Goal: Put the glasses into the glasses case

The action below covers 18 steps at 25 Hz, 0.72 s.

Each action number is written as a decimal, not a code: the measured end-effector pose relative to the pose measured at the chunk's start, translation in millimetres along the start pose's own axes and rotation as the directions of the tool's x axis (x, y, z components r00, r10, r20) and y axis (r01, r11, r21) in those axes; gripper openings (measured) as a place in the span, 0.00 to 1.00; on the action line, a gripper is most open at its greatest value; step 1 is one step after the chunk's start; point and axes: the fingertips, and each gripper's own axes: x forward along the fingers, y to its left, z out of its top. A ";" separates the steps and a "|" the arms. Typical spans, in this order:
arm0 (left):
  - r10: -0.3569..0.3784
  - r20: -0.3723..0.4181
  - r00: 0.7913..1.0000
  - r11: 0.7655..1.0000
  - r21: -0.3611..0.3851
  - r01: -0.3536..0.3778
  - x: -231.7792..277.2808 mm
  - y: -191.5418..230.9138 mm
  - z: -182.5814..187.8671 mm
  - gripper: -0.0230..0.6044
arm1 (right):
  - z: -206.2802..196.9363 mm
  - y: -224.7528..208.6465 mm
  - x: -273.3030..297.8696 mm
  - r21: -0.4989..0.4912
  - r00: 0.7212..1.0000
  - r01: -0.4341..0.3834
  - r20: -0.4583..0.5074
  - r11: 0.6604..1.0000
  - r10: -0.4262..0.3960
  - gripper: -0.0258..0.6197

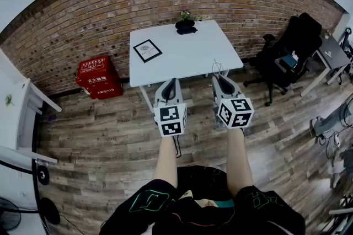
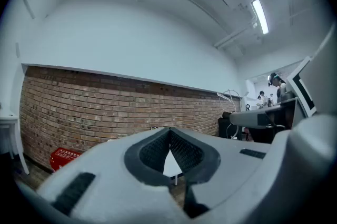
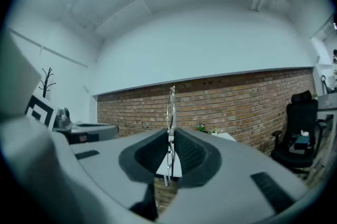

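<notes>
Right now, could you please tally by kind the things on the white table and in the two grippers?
framed card: 1
potted plant: 1
glasses case: 1
glasses, held in the right gripper: 1
Total: 4

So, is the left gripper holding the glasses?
No, the left gripper has its fingers shut together on nothing; the wire-framed glasses are pinched in the right gripper.
</notes>
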 end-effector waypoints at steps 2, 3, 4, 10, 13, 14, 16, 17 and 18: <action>0.015 0.011 1.000 1.000 0.007 -0.015 3.2 7.7 0.1 0.05 | -2.0 3.7 5.9 -0.001 1.000 -0.012 -0.004 1.000 0.012 0.11; 0.019 0.018 1.000 1.000 0.004 -0.019 4.4 11.5 0.6 0.05 | -2.9 5.2 8.9 -0.003 1.000 -0.013 -0.004 1.000 0.013 0.11; 0.019 0.025 1.000 1.000 -0.007 -0.019 5.2 15.2 1.2 0.05 | -3.9 5.9 11.9 -0.005 1.000 -0.006 -0.002 1.000 0.006 0.11; -0.012 0.004 1.000 0.999 -0.031 0.012 16.5 26.5 -8.8 0.05 | -10.1 -2.4 26.5 -0.007 0.998 0.055 -0.008 0.998 -0.055 0.11; -0.017 -0.001 1.000 0.998 -0.054 0.017 23.5 29.3 -12.0 0.05 | -9.9 -10.2 30.4 -0.013 0.997 0.074 -0.008 0.997 -0.074 0.11; -0.020 0.004 1.000 0.998 -0.062 0.021 25.7 29.5 -11.0 0.05 | -9.3 -12.9 31.4 -0.016 0.997 0.080 -0.007 0.997 -0.081 0.11; -0.032 0.015 0.999 0.996 -0.078 0.033 29.3 28.3 -8.3 0.05 | -7.8 -18.8 32.8 -0.020 0.995 0.096 -0.003 0.995 -0.096 0.11; -0.039 0.019 0.999 0.995 -0.087 0.040 30.6 27.6 -7.5 0.05 | -7.1 -21.3 33.2 -0.022 0.995 0.105 -0.001 0.994 -0.105 0.11; -0.043 0.020 0.999 0.995 -0.095 0.045 31.9 27.9 -7.3 0.05 | -6.4 -23.1 33.9 -0.024 0.994 0.112 0.000 0.993 -0.112 0.11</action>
